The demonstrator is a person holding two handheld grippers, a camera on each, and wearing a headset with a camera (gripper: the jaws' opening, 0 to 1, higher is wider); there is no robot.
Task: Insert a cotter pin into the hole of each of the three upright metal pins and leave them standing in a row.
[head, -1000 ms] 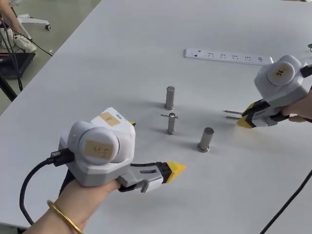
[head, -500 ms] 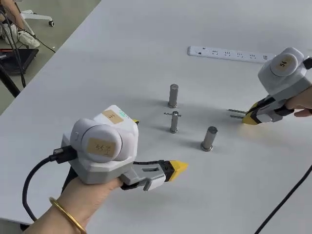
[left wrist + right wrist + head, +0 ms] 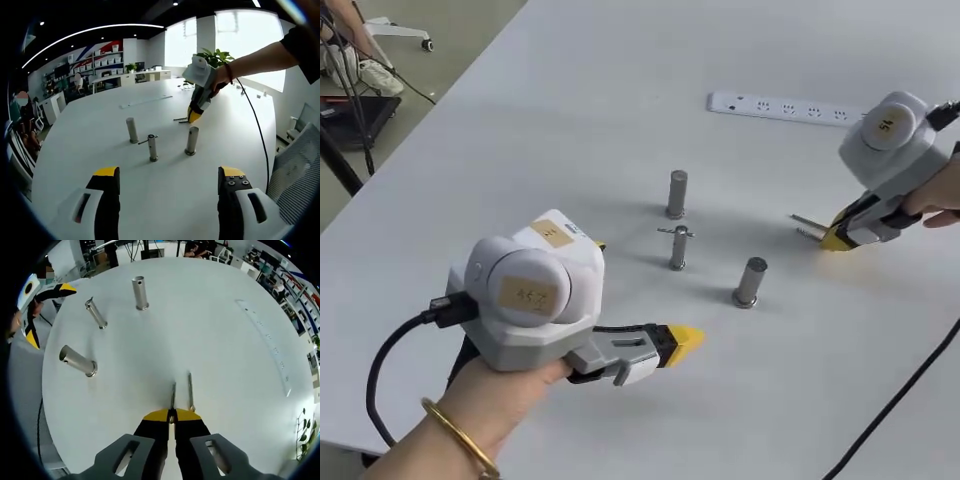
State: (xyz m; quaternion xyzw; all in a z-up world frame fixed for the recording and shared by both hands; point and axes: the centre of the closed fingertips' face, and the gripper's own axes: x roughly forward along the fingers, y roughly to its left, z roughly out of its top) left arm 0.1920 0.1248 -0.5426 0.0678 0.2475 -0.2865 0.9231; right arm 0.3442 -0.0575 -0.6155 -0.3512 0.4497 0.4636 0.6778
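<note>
To the right of the near bare metal pin, the right gripper, jaws pressed together, pinches a cotter pin lying roughly level, free end toward the row; the left gripper has its jaws spread.

Light: bright, even; windows glare at upper right, left gripper view.
Shadows: faint, soft beside pins.
Edges: fisheye bending, gripper views.

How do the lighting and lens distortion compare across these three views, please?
Head view: soft even light, faint shadows beside the metal pins, sharp. Left gripper view: windows blown out, room edges curved. Right gripper view: fisheye bows the power strip; the cotter pin in the right tongs is crisp.
</note>
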